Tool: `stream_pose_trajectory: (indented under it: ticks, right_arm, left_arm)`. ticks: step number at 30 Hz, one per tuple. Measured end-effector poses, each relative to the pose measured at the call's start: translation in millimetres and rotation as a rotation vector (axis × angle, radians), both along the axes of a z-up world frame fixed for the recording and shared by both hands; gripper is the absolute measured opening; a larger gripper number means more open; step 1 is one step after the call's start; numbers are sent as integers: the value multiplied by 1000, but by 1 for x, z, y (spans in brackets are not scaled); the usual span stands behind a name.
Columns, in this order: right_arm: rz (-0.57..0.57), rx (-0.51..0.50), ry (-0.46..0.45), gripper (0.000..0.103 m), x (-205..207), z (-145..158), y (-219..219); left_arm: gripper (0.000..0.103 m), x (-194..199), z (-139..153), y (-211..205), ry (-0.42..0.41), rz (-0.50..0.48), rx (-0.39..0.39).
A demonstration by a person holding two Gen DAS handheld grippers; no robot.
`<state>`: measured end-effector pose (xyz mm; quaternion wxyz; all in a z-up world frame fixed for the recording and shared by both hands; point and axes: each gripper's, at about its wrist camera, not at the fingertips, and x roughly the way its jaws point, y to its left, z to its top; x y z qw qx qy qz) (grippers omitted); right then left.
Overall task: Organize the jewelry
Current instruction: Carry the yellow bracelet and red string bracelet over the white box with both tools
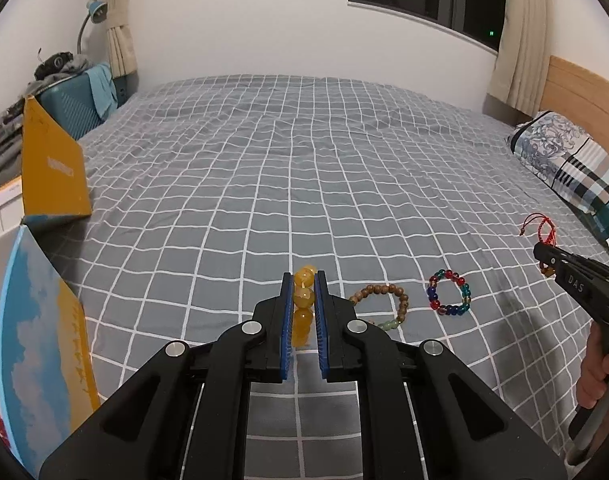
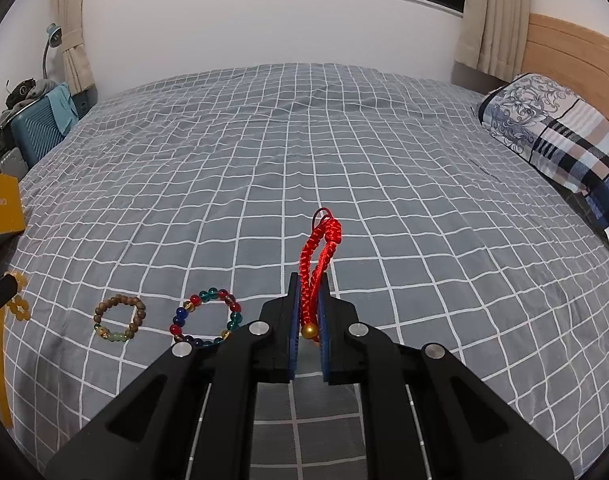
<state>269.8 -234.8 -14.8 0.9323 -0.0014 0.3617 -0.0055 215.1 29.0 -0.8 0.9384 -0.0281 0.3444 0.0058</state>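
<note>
My left gripper (image 1: 303, 280) is shut on a yellow bead bracelet (image 1: 304, 296), held above the grey checked bedspread (image 1: 304, 160). In the right wrist view my right gripper (image 2: 308, 280) is shut on a red braided cord bracelet (image 2: 318, 256) with a gold bead at its lower end. On the bed lie a brown wooden bead bracelet (image 1: 384, 304) (image 2: 119, 319) and a multicoloured glass bead bracelet (image 1: 448, 292) (image 2: 206, 318), side by side between the two grippers. The right gripper (image 1: 538, 250) with the red cord (image 1: 538, 228) also shows at the right edge of the left wrist view.
An open box with a yellow flap (image 1: 52, 168) and a blue-and-yellow lid (image 1: 44, 360) stands at the bed's left edge. A patterned pillow (image 2: 560, 140) lies at the right by the wooden headboard (image 2: 576, 56). A blue suitcase (image 1: 80, 104) stands at the far left.
</note>
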Motion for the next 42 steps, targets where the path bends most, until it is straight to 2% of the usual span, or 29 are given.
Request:
stream_pose_trajectory:
  ticks: [9,12,17,25,29,36,42]
  right_arm:
    - [8,7,4,7,-8,7,8]
    - [22,15,0,7,-18,18,22]
    - [64,27,-4,7,-36,42,58]
    - [202,44,-50,7,-83,98,151]
    - [279,43,-69,7,-108,115,202]
    - [420,40,-61,7,-147,124,297]
    - [528,23,-20,7,-174,111,368]
  left_arm:
    - [9,-9,14,5,18,32,7]
    - [9,-17,25,6,20,32,28]
    - [9,-37,50,27,28,53,10]
    - [9,-97,108,87,-34,154,24]
    - [10,-128,122,126,-42,218,31]
    - [10,-173,118,201,14,350,43]
    - [10,-206,101,255,69,446,53]
